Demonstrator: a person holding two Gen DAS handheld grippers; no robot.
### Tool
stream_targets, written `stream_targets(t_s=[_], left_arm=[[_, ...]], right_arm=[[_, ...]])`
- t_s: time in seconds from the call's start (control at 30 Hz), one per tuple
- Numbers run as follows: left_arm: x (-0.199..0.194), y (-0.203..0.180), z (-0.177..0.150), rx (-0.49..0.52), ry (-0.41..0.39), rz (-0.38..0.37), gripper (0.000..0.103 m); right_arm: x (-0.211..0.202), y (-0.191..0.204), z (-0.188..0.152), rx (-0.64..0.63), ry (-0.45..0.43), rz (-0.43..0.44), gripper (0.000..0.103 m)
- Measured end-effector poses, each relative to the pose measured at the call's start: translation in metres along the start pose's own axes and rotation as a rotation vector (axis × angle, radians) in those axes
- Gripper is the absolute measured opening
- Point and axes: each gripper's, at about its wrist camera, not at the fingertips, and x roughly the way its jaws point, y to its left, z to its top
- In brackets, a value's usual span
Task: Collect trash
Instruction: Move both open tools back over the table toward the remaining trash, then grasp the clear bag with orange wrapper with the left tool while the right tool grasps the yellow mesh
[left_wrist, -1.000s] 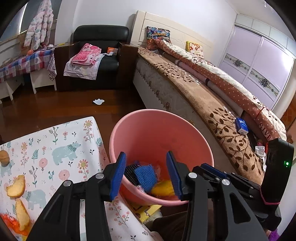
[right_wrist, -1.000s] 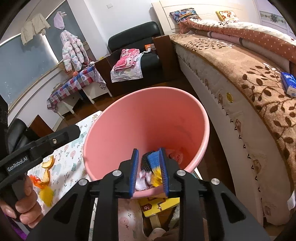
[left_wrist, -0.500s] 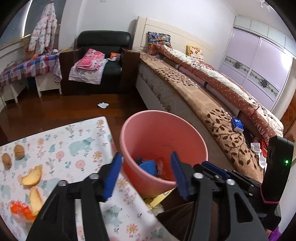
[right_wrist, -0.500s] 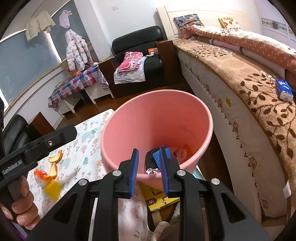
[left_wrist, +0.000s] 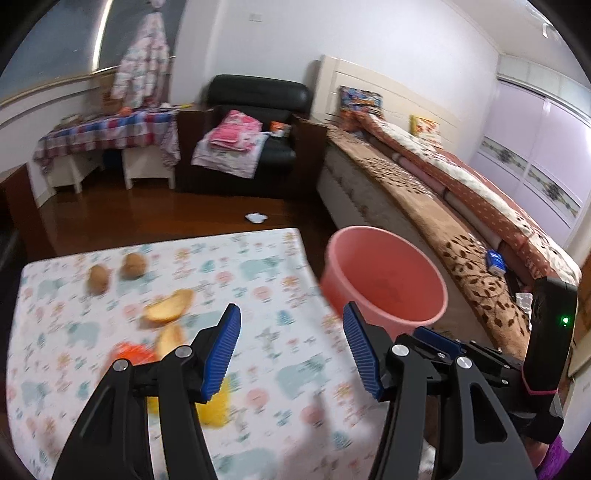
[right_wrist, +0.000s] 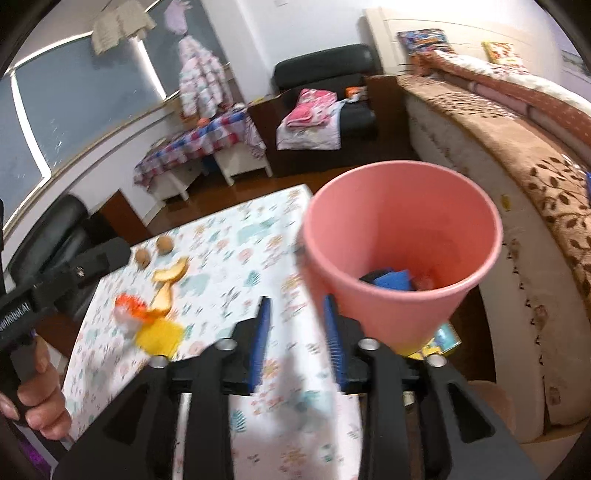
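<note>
My left gripper (left_wrist: 290, 314) hangs open and empty above the patterned tablecloth (left_wrist: 266, 280), just left of the pink bucket (left_wrist: 388, 284). On the cloth lie two brown nuts (left_wrist: 98, 277), pale peels (left_wrist: 168, 306), an orange wrapper (left_wrist: 131, 352) and a yellow scrap (left_wrist: 216, 402). My right gripper (right_wrist: 295, 306) is opening, with nothing between its fingers, over the cloth's near edge and beside the bucket (right_wrist: 388, 314). Blue and dark trash (right_wrist: 391, 278) lies inside the bucket. The right wrist view also shows the peels (right_wrist: 171, 273), the wrapper (right_wrist: 129, 306) and the yellow scrap (right_wrist: 160, 336).
The bucket stands off the table's right edge, between it and a long bed (left_wrist: 424, 206). A white scrap (left_wrist: 255, 218) lies on the wooden floor beyond the table. A black armchair (left_wrist: 255, 147) with clothes stands at the back. A hand (right_wrist: 33, 398) holds the left gripper's handle.
Both grippers have drawn back from over the bucket and swung left over the table. The left jaws have spread wider and the right jaws have parted.
</note>
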Motion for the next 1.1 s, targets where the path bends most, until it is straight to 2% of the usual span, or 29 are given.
stream_targets(t_s=[0.37, 0.63, 0.73, 0.9, 1.1], left_arm=[[-0.045, 0.075, -0.035, -0.121, -0.009, 0.141, 0.057], [-0.061, 0.109, -0.056, -0.149, -0.007, 0.226, 0.057], [-0.061, 0.12, -0.066, -0.152, 0.014, 0.255, 0.057], [-0.051, 0.132, -0.077, -0.175, 0.058, 0.253, 0.057], [-0.028, 0.125, -0.065, -0.141, 0.07, 0.223, 0.057]], right_arm=[[0.003, 0.038, -0.013, -0.106, 0.039, 0.005, 0.035], [0.01, 0.053, -0.016, -0.132, 0.06, 0.02, 0.035], [0.015, 0.059, -0.02, -0.144, 0.079, 0.058, 0.035], [0.024, 0.071, -0.025, -0.168, 0.107, 0.108, 0.035], [0.035, 0.082, -0.027, -0.19, 0.131, 0.17, 0.035]])
